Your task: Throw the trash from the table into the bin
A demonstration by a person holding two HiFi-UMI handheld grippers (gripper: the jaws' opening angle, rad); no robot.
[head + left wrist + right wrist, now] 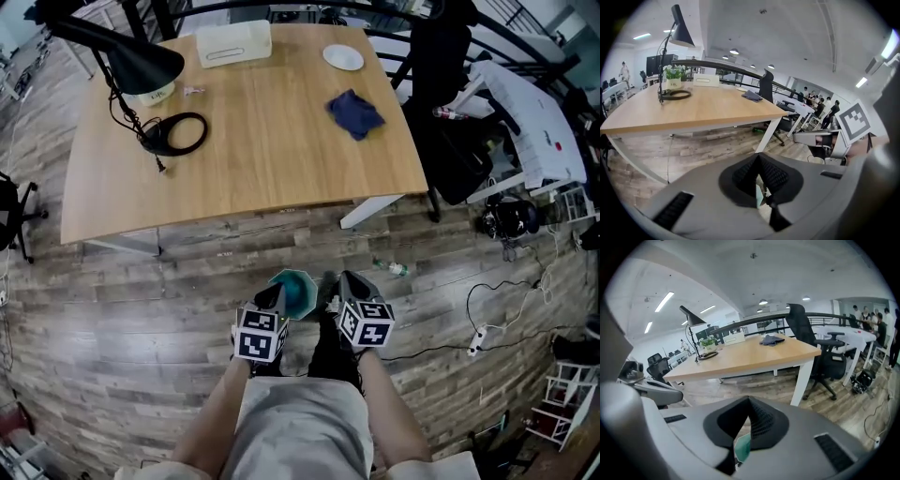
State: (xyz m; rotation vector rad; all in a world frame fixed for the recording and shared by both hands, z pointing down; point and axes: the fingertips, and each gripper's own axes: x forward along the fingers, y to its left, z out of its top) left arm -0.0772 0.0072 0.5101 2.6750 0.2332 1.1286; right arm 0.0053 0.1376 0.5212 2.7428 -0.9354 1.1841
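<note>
A teal bin (300, 292) stands on the wooden floor in front of the person, between the table and their legs. Both grippers hang just above it, close to the body. My left gripper (274, 294) sits over the bin's left rim and my right gripper (350, 281) at its right. In the left gripper view the left gripper (758, 158) has its pads together with nothing held; a teal sliver of the bin (760, 196) shows below. The right gripper (749, 402) is likewise shut and empty over the bin (743, 446). On the table (262, 178) lie a blue cloth (355, 114) and a small wrapper (194, 91).
The table also carries a black lamp (127, 52), a looped black cable (176, 133), a white box (233, 42) and a white disc (343, 57). A black office chair (441, 75) stands at its right. Small litter (394, 269) and cables (487, 323) lie on the floor.
</note>
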